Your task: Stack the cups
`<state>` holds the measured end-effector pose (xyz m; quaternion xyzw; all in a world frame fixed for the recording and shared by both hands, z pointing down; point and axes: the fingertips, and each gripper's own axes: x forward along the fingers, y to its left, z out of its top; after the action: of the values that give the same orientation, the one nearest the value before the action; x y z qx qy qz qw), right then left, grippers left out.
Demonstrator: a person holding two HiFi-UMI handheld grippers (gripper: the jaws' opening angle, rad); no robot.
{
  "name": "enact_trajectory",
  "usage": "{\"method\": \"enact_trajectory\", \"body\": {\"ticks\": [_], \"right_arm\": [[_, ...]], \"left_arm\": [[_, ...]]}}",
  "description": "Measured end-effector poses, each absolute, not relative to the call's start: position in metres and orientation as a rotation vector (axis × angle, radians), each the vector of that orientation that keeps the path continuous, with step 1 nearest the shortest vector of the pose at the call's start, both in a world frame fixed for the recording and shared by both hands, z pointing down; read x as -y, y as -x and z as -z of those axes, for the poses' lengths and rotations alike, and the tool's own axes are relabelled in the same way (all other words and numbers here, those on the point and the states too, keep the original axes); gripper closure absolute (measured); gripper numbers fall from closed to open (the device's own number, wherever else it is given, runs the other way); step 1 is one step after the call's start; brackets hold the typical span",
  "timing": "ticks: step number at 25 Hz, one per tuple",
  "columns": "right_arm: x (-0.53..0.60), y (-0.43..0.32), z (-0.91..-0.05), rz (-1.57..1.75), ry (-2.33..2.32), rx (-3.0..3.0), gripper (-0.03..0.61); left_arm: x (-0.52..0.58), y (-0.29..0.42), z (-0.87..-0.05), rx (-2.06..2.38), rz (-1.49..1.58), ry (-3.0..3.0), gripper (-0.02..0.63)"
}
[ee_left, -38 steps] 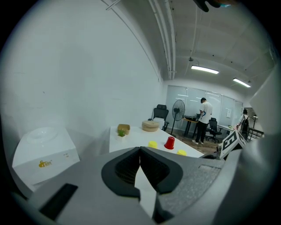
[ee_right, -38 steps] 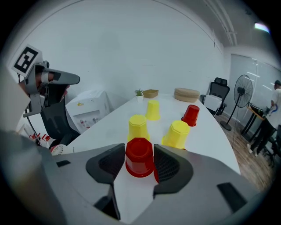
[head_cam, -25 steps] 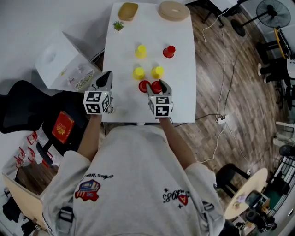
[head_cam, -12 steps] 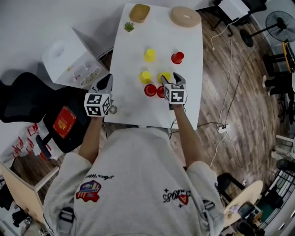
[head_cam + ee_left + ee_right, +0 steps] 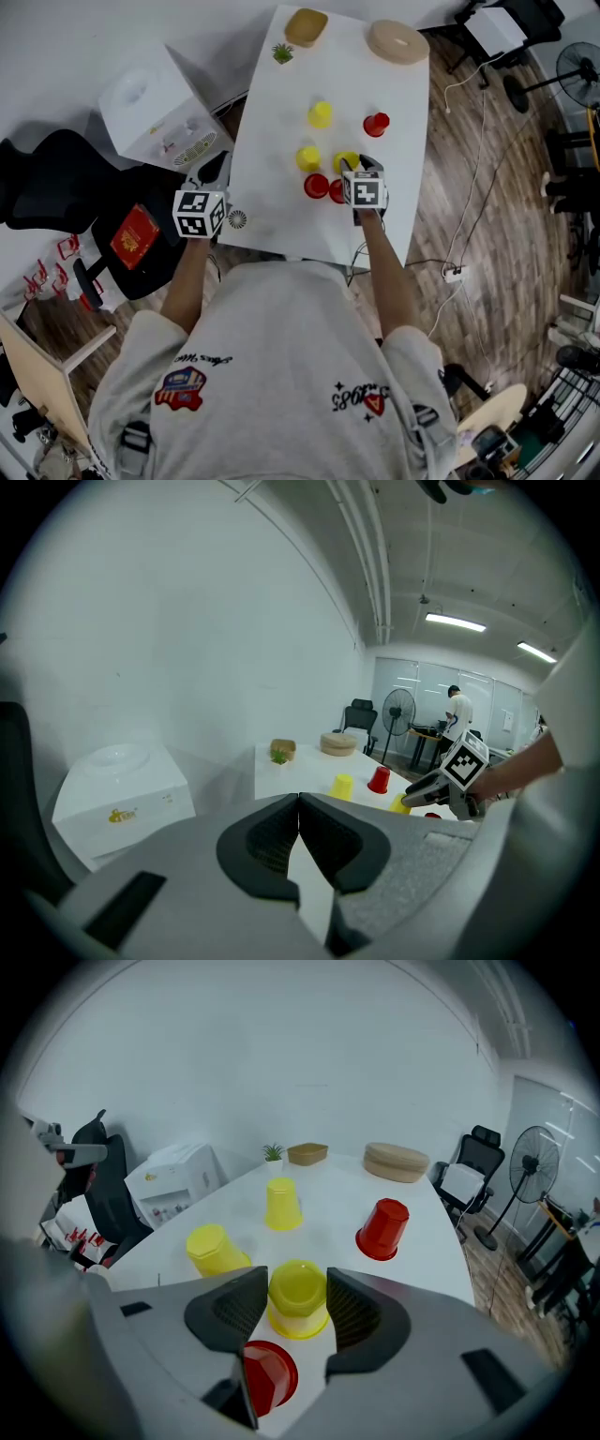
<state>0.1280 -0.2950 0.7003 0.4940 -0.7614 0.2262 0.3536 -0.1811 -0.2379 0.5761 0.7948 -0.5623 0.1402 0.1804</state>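
1. The right gripper [image 5: 298,1286] points down over the white table [image 5: 272,202]. Its jaws are partly open and have just been closing.
2. An upturned yellow cup [image 5: 298,1321] stands between its pads. Each pad sits just beside the cup's wall, and no firm press shows.
3. That cup stands on the right half of the table, nearer the person's end than the far end.
4. A red cup [image 5: 267,1377] sits on the person's side of it, just below the jaws. Another red one [image 5: 316,186] stands just to its left.
5. 2 more yellow cups stand apart, 1 to the left [image 5: 216,1249] and 1 farther back [image 5: 282,1204]. A third red one [image 5: 382,1230] stands back on the right.
6. All 6 are mouth-down, each standing singly.
7. The left gripper [image 5: 299,801] is held off the table's left edge. Its jaws are pressed together with nothing between them.
8. A bowl [image 5: 307,26], a plant [image 5: 282,53] and a wooden disc [image 5: 397,42] sit at the far end.
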Motion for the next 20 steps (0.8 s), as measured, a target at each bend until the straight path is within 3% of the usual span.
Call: {"method": "enact_trajectory", "body": {"ticks": [20], "right_arm": [[0.244, -0.200, -0.671, -0.601, -1.511, 1.915, 0.382]], "left_arm": [[0.232, 0.130, -0.572, 1.429, -0.402, -2.380, 0.607]]}}
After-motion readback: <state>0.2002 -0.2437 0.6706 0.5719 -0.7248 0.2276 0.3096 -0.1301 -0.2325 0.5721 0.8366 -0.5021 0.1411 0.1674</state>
